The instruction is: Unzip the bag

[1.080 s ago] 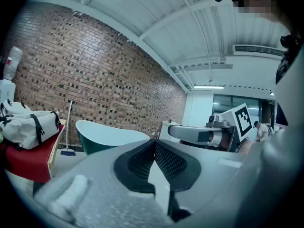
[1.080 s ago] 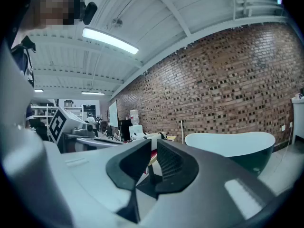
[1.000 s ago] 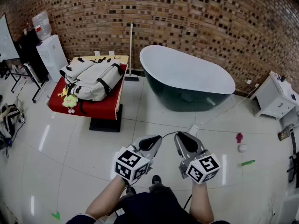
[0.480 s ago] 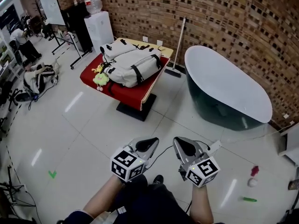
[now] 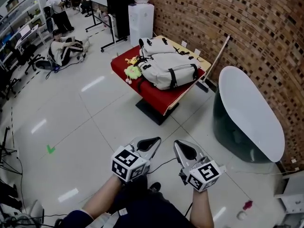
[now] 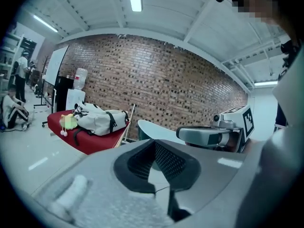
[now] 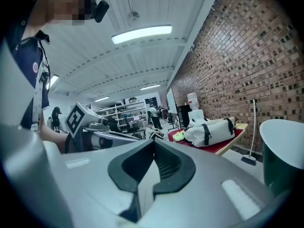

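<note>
I hold the left gripper (image 5: 151, 141) and right gripper (image 5: 184, 147) low over the floor, both claws pressed together and empty, well apart from the white bag (image 5: 167, 70) lying on the red-covered table (image 5: 159, 99) near the bathtub (image 5: 247, 120). The risk ahead: black straps (image 5: 172, 77) and a plush toy (image 5: 132, 71) crowd the bag, so I could pinch those instead of the zip pull

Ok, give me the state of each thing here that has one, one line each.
Left gripper: shut, empty, far from the bag.
Right gripper: shut, empty.
Bag: lying on the table, untouched, looks closed.
Broom: leaning on the wall.
</note>
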`<state>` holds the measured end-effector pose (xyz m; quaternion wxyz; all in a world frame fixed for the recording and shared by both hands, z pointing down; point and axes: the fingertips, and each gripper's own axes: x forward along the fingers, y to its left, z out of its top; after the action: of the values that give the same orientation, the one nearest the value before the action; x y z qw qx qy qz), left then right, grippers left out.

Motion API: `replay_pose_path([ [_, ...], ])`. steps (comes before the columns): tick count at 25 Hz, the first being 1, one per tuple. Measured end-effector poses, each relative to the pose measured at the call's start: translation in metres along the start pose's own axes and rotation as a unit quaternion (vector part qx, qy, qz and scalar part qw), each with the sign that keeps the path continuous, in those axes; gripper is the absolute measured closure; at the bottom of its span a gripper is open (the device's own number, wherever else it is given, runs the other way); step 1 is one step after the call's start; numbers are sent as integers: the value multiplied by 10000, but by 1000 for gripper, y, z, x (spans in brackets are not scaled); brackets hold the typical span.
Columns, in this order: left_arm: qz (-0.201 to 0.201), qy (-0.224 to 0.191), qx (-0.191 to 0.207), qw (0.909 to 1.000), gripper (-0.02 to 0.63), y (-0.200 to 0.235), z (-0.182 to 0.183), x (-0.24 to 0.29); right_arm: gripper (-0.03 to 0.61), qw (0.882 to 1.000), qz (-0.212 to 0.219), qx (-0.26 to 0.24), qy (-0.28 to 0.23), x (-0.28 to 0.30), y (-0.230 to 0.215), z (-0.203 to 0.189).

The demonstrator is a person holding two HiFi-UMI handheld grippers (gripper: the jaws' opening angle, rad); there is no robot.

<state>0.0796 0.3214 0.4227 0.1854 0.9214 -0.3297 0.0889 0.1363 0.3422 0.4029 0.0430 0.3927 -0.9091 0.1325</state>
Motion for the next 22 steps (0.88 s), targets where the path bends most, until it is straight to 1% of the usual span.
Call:
replay_pose_path([
  [3,56,-159,-55,9998,612,16,14,3,588,9998,94,-144,94,20,-5,7],
  [7,36,-316,-30,9995,612,48,32,16,588,9995,87,-280,154,55,-21,18],
  [10,42,-396,11,9992,612,85,47,27,588,9992,106,-297,227,92,-33,24],
  [14,86,-553,90,9984,612,148,67,41,588,9986,110,-340,385,151,-47,30],
  [18,24,-496,-116,9987,612,200,84,54,588,9978,-29,-345,564,200,-64,42],
  [22,-26,-403,-134,9991,612,243,94,64,588,9977,-194,-267,592,238,-80,53],
])
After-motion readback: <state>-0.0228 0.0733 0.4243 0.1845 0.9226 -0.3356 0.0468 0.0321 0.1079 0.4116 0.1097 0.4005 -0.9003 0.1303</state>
